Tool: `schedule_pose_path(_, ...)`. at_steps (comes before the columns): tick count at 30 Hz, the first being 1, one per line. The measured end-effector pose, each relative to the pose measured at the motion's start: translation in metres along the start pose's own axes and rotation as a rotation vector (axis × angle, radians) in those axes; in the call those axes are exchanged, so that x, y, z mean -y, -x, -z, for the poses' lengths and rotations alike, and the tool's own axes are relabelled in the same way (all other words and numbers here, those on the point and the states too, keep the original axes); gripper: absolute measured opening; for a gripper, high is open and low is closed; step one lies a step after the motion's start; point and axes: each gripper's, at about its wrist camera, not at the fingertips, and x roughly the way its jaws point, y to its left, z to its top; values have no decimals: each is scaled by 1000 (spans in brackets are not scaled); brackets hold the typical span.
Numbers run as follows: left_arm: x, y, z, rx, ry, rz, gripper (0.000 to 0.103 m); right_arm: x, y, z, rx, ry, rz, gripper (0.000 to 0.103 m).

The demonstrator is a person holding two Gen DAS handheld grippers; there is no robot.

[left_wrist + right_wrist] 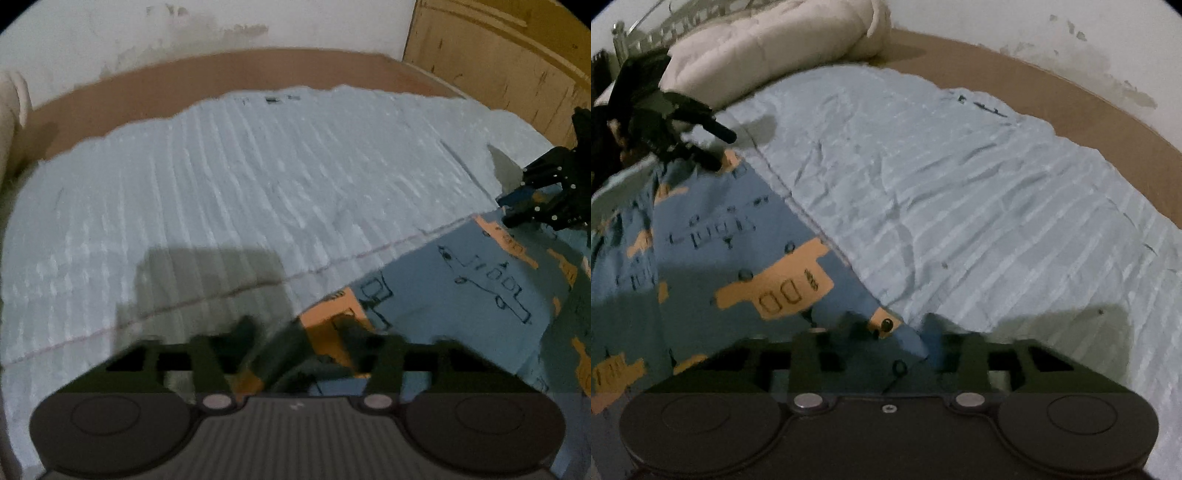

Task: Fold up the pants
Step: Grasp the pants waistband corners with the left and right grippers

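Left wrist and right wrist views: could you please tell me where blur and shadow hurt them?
Left wrist view: left hand-held gripper motion-blurred, its dark shadow on the pale sheet. Right wrist view: dim, pants print smeared, right hand-held gripper soft.

Pants (731,266) lie on the bedsheet (960,206), which lies on the bed (1071,103). Left claw (295,328) and right claw (894,332) sit at opposite ends of the pants' edge (each visible from the other's view). Pillow (768,48) behind left claw; wall (221,33) behind bed.
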Motion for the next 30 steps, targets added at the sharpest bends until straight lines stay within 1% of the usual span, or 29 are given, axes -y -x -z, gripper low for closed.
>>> schedule_pose_path(2, 4, 1, 2, -15, -8, -1, 16, -8, 0, 0, -15, 22, 1, 14)
schedule_pose_path(4, 11, 3, 4, -16, -25, -34, 5, -14, 1, 0, -28, 43, 16, 9)
schedule_pose_path(5, 15, 3, 4, -12, -27, -50, 2, -17, 1, -1, -32, 50, 26, 6)
schedule_pose_path(6, 18, 7, 4, -2, -29, -67, 1, -19, 2, -2, -33, 55, 39, 3)
schedule_pose_path(8, 25, 17, 4, 32, -33, -112, 0, -23, 6, -4, -23, 71, 68, 2)
schedule_pose_path(10, 31, 28, 1, 81, -23, -147, 0, -29, 12, -9, 5, 85, 110, 1)
schedule_pose_path(12, 34, 40, -2, 132, 0, -191, 0, -33, 19, -17, 47, 99, 167, 1)
schedule_pose_path(16, 25, 58, -7, 246, 101, -275, 0, -40, 29, -39, 153, 142, 310, 0)
schedule_pose_path(18, 22, 59, -6, 280, 132, -310, 0, -43, 29, -51, 207, 154, 371, 0)
schedule_pose_path(20, 18, 55, -4, 287, 166, -323, 0, -46, 22, -60, 241, 174, 424, 0)
schedule_pose_path(22, 17, 50, -1, 285, 183, -330, 0, -49, 10, -66, 254, 186, 476, 0)
schedule_pose_path(24, 20, 51, 2, 295, 180, -328, 0, -53, -3, -67, 251, 199, 512, 0)
schedule_pose_path(26, 24, 61, 7, 317, 173, -321, 0, -57, -7, -64, 259, 210, 530, 0)
schedule_pose_path(28, 32, 74, 14, 355, 160, -307, 0, -63, 3, -55, 296, 199, 534, 0)
schedule_pose_path(30, 42, 91, 25, 387, 151, -286, 0, -72, 23, -43, 334, 186, 529, 0)
